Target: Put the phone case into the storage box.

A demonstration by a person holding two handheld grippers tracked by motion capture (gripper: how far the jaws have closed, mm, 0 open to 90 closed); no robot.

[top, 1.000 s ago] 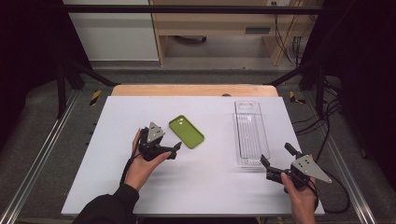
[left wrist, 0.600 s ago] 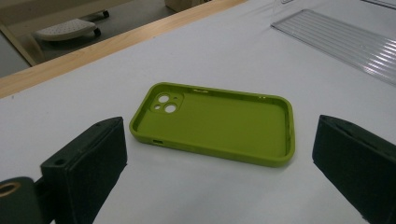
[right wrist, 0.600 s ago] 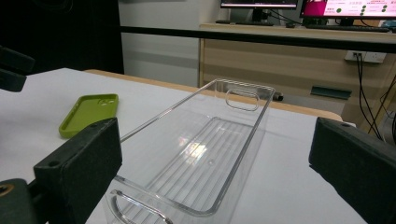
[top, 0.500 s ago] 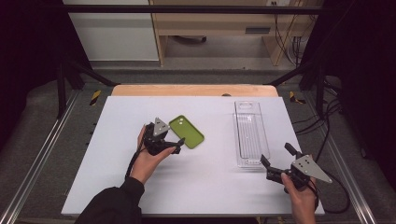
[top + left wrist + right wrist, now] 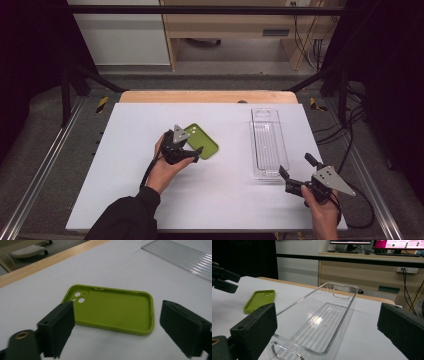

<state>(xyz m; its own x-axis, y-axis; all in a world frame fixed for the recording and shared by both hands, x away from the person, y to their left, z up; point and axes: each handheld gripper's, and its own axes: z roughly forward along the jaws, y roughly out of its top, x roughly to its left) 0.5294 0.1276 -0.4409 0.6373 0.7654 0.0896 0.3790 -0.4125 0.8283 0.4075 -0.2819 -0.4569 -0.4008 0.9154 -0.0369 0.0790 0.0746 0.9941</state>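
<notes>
A lime-green phone case lies hollow side up on the white table, left of the middle. My left gripper reaches it from the left. In the left gripper view the case lies between and just beyond the two pads, and neither pad touches it. The left gripper is open, and its jaws have just been closing a little. My right gripper stands open near the front right corner, just short of the clear plastic tray. Nothing sits between the right gripper's pads.
The long clear tray is empty and runs front to back on the right half of the table. A wooden strip edges the table's far side. Metal rails run along both sides, and cables lie at the right.
My left gripper has moved right across the table to the green case, and its jaws now flank the case's near end. The right gripper has stayed in place.
</notes>
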